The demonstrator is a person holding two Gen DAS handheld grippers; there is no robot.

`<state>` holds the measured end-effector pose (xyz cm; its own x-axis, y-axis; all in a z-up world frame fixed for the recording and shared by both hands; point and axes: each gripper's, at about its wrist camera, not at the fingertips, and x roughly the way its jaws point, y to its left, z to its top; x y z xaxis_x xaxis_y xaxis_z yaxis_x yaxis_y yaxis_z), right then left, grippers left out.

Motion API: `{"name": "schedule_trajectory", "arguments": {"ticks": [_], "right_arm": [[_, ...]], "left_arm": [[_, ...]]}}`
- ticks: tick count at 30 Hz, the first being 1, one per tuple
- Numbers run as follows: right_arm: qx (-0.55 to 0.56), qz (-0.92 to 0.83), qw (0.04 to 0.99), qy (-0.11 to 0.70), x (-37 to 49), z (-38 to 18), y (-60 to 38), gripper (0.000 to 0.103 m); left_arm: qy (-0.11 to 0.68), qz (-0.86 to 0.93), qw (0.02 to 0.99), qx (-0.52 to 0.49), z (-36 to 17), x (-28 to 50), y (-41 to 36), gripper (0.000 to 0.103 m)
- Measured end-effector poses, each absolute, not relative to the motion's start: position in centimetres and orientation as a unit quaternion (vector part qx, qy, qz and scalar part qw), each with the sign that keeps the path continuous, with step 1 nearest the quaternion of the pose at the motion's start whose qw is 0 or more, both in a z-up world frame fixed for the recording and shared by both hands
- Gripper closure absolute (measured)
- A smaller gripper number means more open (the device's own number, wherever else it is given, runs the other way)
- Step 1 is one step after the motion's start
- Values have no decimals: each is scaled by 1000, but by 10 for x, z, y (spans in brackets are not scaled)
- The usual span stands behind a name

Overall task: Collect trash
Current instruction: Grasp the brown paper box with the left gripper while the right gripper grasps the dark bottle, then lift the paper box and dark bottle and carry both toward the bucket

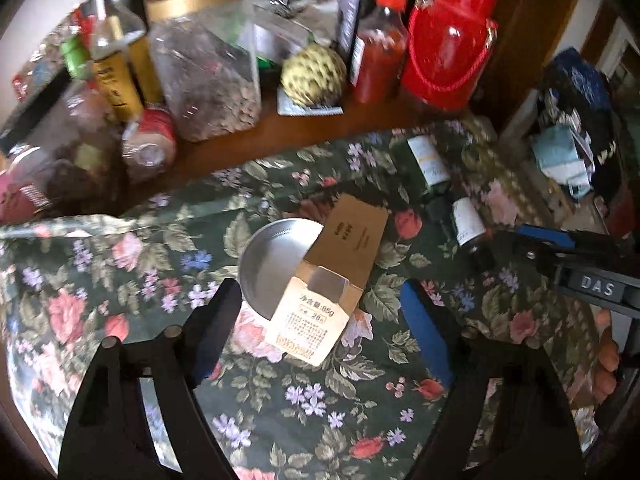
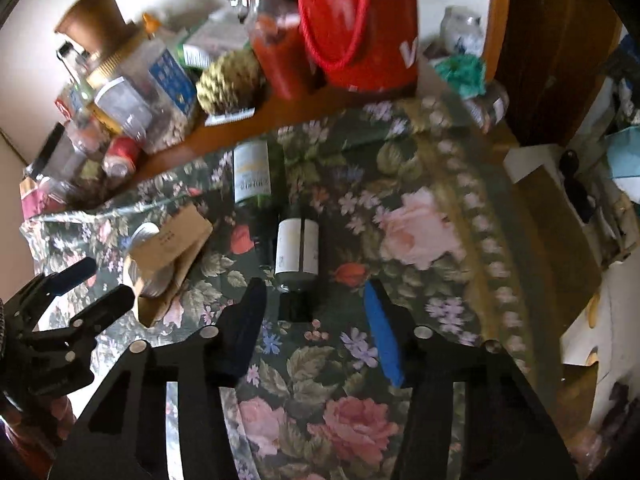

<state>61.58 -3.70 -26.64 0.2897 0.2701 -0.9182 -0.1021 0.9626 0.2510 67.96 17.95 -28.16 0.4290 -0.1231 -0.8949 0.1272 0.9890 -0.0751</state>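
I am holding my left gripper (image 1: 320, 320) low over the floral cloth (image 1: 120, 280) on the counter, its jaws spread wide and grasping nothing, so that the box (image 1: 320, 284) is lying between and just ahead of the fingertips. The box, open at its near end, is lying on its side with one edge propped on a steel dish (image 1: 272, 260), which is tilting it up off the cloth; I judge that this raised end is giving the jaws a flank to close on. I am keeping my right gripper (image 2: 316, 328) likewise released and empty, aimed at the small bottle (image 2: 298, 248) lying on its side, its dark cap (image 2: 294, 306) pointing toward me between the fingers. A larger green bottle (image 2: 254, 176) is lying just beyond it, the two close together or touching. These three items are lying apart from the upright jars, sauce bottle (image 1: 380, 40) and red flask (image 1: 448, 36) crowded along the counter's far edge, which is why I am treating them as the trash. No bin is showing in either view.
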Motion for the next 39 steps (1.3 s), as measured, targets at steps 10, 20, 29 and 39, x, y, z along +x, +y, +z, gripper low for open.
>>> {"name": "schedule_trajectory", "arguments": {"ticks": [10, 20, 29, 39], "right_arm": [[42, 112, 795, 594, 633, -290, -16, 72], [8, 117, 800, 588, 631, -289, -13, 77], [46, 122, 805, 579, 618, -259, -43, 77], [65, 149, 833, 529, 596, -191, -75, 77]], "left_arm": [[538, -83, 838, 34, -302, 692, 169, 52], [537, -92, 838, 11, -290, 692, 163, 63], [510, -87, 854, -62, -245, 682, 170, 65], [441, -52, 893, -76, -171, 647, 152, 65]]}}
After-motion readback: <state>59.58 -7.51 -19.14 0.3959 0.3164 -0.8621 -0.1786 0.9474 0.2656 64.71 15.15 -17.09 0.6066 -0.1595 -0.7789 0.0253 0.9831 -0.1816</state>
